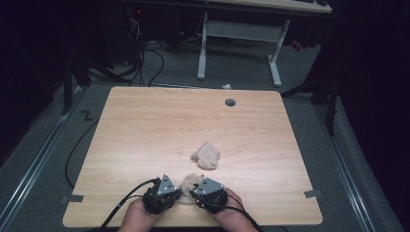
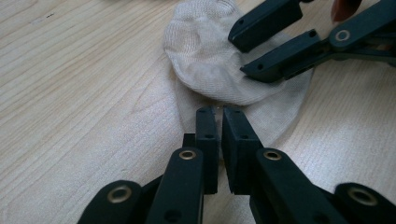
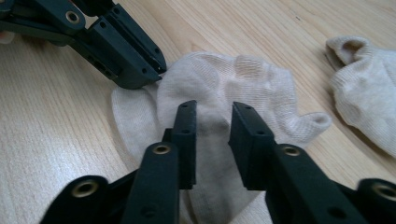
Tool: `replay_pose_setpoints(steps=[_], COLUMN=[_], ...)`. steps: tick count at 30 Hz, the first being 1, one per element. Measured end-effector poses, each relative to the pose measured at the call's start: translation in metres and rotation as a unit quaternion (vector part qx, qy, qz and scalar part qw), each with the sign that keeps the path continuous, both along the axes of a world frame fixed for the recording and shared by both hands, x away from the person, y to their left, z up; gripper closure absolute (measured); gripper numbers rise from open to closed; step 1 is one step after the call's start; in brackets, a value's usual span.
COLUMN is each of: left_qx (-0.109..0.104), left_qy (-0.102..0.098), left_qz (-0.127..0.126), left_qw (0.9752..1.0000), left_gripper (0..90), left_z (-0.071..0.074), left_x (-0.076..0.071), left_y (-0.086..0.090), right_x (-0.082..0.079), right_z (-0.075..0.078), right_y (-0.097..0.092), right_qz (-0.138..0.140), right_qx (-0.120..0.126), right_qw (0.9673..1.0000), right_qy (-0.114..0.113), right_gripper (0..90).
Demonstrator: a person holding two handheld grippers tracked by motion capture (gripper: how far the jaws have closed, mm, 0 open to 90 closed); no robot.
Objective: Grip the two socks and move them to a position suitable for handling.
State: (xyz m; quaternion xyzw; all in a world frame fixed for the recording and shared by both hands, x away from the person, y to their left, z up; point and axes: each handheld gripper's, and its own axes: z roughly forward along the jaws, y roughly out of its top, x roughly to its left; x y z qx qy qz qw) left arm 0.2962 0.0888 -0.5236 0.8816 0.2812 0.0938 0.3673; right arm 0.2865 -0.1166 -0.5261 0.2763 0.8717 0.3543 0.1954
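From my end I see a light wooden table with a crumpled beige sock lying near its middle, a little toward the right edge and well clear of every edge. A round grey grommet sits close to the far edge, right of centre. Grey tape tabs mark the near-left corner and the near-right corner. Beyond the far edge, a small white scrap lies on the grey floor, black cables loop about, and a white desk frame stands farther back.
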Motion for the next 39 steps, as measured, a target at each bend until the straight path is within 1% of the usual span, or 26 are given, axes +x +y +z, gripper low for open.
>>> replay_pose_setpoints(steps=[1, 2, 3, 4, 7, 10, 12, 15, 16, 17, 18, 19, 21, 22, 25, 26, 27, 28, 29, 30, 31, 32, 33, 34, 37, 39], left_qx=[-0.002, -0.005, -0.007, -0.014, -0.015, -0.017, -0.017, -0.018, -0.019, -0.019, -0.019, -0.019, -0.018, -0.018, -0.019, -0.018, -0.018, -0.017, -0.017, -0.016, -0.016, -0.014, -0.014, -0.011, -0.006, 0.001], left_qy=[-0.002, -0.002, -0.001, 0.003, 0.004, 0.004, 0.004, 0.004, 0.004, 0.004, 0.005, 0.005, 0.006, 0.006, 0.007, 0.008, 0.008, 0.009, 0.009, 0.009, 0.009, 0.008, 0.008, 0.006, 0.003, -0.002], left_qz=[-0.001, -0.004, -0.006, -0.006, -0.006, -0.006, -0.006, -0.006, -0.006, -0.006, -0.006, -0.006, -0.007, -0.007, -0.008, -0.009, -0.009, -0.009, -0.009, -0.009, -0.009, -0.01, -0.01, -0.011, -0.01, -0.01], left_qw=[1.0, 1.0, 1.0, 0.9999, 0.9999, 0.9998, 0.9998, 0.9998, 0.9998, 0.9998, 0.9998, 0.9998, 0.9998, 0.9998, 0.9998, 0.9998, 0.9998, 0.9998, 0.9998, 0.9998, 0.9998, 0.9998, 0.9998, 0.9999, 0.9999, 0.9999], left_gripper=[84.9, 84.8, 84.8, 84.8, 84.8, 84.8, 84.8, 84.8, 84.8, 84.7, 84.7, 84.6, 84.6, 84.5, 84.4, 84.1, 84.1, 84.1, 84.1, 84.0, 83.9, 83.9, 83.8, 83.8, 83.4, 81.2], left_z=[-0.001, -0.001, -0.001, -0.002, -0.002, -0.003, -0.003, -0.003, -0.003, -0.003, -0.003, -0.003, -0.003, -0.003, -0.002, -0.002, -0.002, -0.002, -0.002, -0.002, -0.002, -0.001, -0.001, -0.001, -0.001, 0.0], left_x=[0.0, 0.0, 0.001, 0.002, 0.002, 0.002, 0.002, 0.002, 0.002, 0.002, 0.002, 0.002, 0.002, 0.003, 0.003, 0.003, 0.003, 0.003, 0.003, 0.004, 0.004, 0.004, 0.004, 0.004, 0.005, 0.005], left_y=[0.001, 0.001, 0.002, 0.004, 0.004, 0.004, 0.004, 0.005, 0.005, 0.005, 0.005, 0.005, 0.005, 0.005, 0.005, 0.005, 0.005, 0.006, 0.006, 0.007, 0.007, 0.007, 0.007, 0.007, 0.008, 0.008], right_x=[0.0, -0.004, -0.004, -0.007, -0.01, -0.009, -0.01, -0.01, -0.009, -0.009, -0.01, -0.01, -0.01, -0.01, -0.011, -0.011, -0.011, -0.012, -0.012, -0.012, -0.012, -0.012, -0.012, -0.013, -0.013, -0.012], right_z=[0.0, 0.002, 0.002, 0.003, 0.002, -0.001, -0.001, -0.002, -0.002, -0.002, -0.001, -0.001, 0.001, 0.004, 0.009, 0.012, 0.012, 0.015, 0.015, 0.015, 0.015, 0.014, 0.014, 0.014, 0.013, 0.013], right_y=[0.0, -0.001, -0.001, 0.0, 0.002, 0.005, 0.007, 0.009, 0.009, 0.009, 0.008, 0.008, 0.005, 0.001, -0.006, -0.015, -0.015, -0.026, -0.026, -0.039, -0.039, -0.05, -0.05, -0.06, -0.067, -0.078], right_qz=[0.0, 0.002, 0.002, 0.014, 0.025, 0.041, 0.045, 0.039, 0.033, 0.033, 0.018, 0.018, 0.008, -0.004, -0.019, -0.033, -0.033, -0.049, -0.049, -0.068, -0.068, -0.086, -0.086, -0.1, -0.113, -0.136], right_qx=[0.0, 0.007, 0.007, 0.012, 0.008, 0.009, 0.006, -0.007, -0.011, -0.011, -0.02, -0.02, -0.021, -0.015, -0.008, 0.001, 0.001, 0.006, 0.006, 0.014, 0.014, 0.014, 0.014, 0.015, 0.012, 0.019], right_qw=[1.0, 0.9999, 0.9999, 0.9998, 0.9997, 0.9991, 0.999, 0.9991, 0.9993, 0.9993, 0.9994, 0.9994, 0.9991, 0.9988, 0.9983, 0.9977, 0.9977, 0.9969, 0.9969, 0.996, 0.996, 0.9947, 0.9947, 0.9935, 0.992, 0.9893], right_qy=[0.0, -0.011, -0.011, -0.005, -0.005, 0.004, -0.003, -0.011, -0.013, -0.013, -0.023, -0.023, -0.037, -0.046, -0.054, -0.06, -0.06, -0.062, -0.062, -0.057, -0.057, -0.053, -0.053, -0.052, -0.054, -0.049], right_gripper=[69.5, 68.1, 68.1, 66.1, 63.6, 59.3, 58.4, 59.1, 65.7, 65.7, 79.0, 79.0, 86.2, 87.1, 87.4, 87.3, 87.3, 87.3, 87.3, 87.2, 87.2, 87.2, 87.2, 87.2, 87.2, 83.5])
